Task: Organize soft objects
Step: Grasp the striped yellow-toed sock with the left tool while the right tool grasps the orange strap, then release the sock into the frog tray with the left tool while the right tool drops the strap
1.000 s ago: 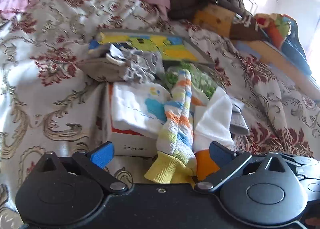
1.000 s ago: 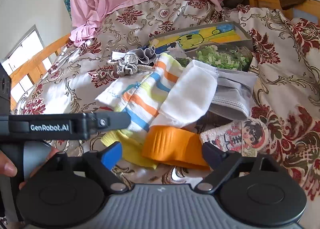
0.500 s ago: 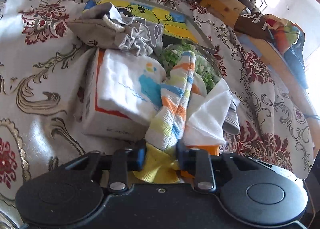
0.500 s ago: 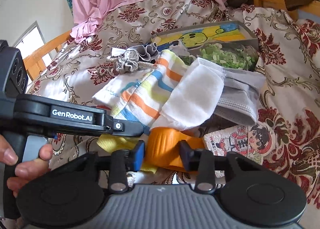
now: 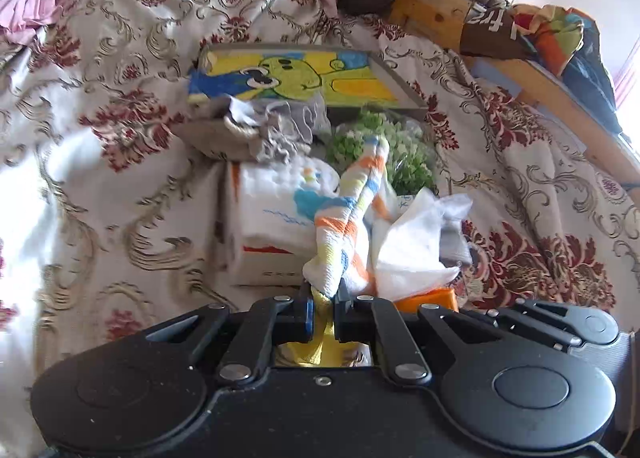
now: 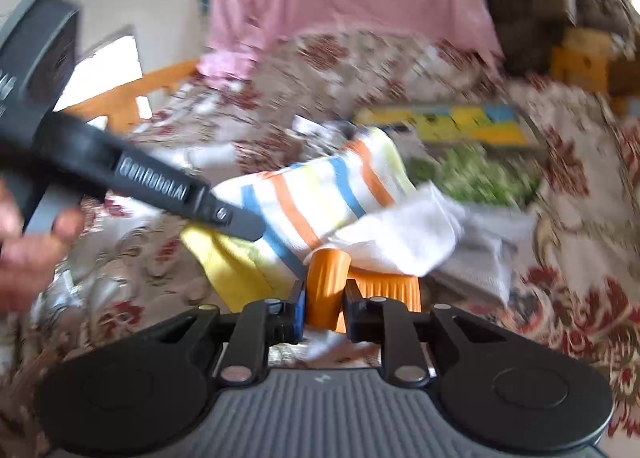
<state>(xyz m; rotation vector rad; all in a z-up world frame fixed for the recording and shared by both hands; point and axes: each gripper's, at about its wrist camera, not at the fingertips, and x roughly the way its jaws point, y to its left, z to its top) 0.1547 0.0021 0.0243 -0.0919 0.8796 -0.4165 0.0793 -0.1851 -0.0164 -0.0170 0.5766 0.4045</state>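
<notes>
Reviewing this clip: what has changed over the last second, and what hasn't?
Both grippers went from open to shut: the left gripper on the striped sock, the right gripper on the orange cuff, both lifting. The painted box and white carton stayed put.

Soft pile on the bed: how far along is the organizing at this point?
Early. Nothing looks sorted yet. In hand: the left tool is shut on the striped towel, and the right tool is shut on the orange cloth. Left: the white cloth, grey scrunched fabric and the printed white cloth on the box are all heaped together.
</notes>
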